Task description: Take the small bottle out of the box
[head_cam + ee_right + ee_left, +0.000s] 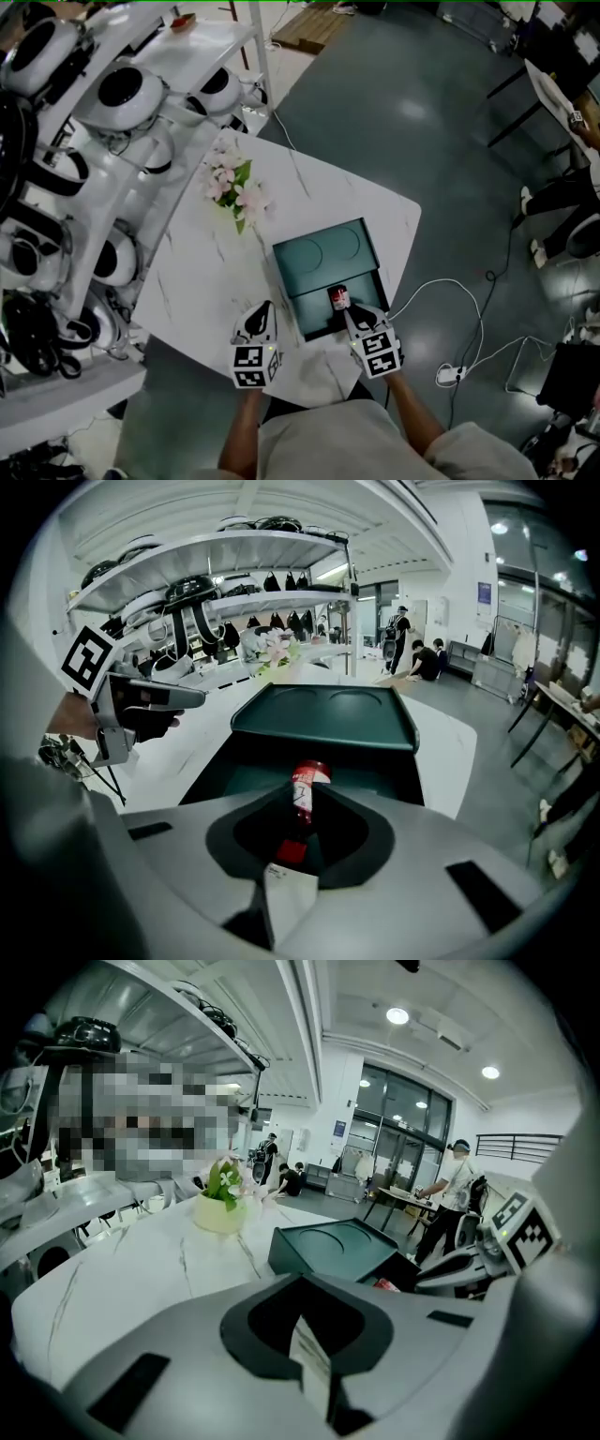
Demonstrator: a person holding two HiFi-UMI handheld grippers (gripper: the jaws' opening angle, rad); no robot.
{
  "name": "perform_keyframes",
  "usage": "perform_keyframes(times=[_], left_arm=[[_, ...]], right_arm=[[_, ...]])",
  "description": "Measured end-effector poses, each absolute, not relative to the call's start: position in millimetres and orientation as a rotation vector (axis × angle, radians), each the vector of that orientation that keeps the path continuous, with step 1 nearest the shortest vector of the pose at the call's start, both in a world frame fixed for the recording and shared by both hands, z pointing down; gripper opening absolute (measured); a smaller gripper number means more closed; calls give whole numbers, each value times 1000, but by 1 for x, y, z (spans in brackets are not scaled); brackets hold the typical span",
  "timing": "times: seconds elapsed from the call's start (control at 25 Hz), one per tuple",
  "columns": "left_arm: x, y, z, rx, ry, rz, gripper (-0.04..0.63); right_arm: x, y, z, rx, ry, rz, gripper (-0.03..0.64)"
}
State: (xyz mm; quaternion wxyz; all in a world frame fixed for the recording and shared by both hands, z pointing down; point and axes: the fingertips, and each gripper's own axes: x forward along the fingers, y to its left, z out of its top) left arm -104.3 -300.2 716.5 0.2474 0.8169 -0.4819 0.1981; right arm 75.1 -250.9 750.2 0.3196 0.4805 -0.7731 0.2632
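We are gripping the small bottle (302,794) in our right gripper (352,319), over the open compartment of the dark green box (319,251). Its red-and-white label is too small to read. Our left gripper (261,319) is hovering beside the box, jaws clenched on nothing.

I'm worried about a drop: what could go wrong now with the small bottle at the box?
The right gripper pinches the small bottle near one end, so it could swing loose and fall into the teal box. The left gripper hangs beside the box, not steadying it, so it may shift.
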Motion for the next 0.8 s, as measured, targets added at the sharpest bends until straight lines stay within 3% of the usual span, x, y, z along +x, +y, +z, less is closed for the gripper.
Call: perform_keyframes(times=[0.08, 0.2, 0.44, 0.8], left_arm=[[-104, -298, 720, 2221, -1310, 539, 18], [-104, -297, 721, 2217, -1305, 536, 18], [-106, -294, 720, 2219, -1310, 526, 18], [-112, -292, 719, 2207, -1320, 506, 18]], right_arm=[[69, -248, 755, 1219, -2048, 716, 192], [66, -247, 759, 1197, -2038, 722, 279], [65, -252, 766, 1171, -1986, 729, 339], [60, -276, 786, 1113, -1874, 765, 341]])
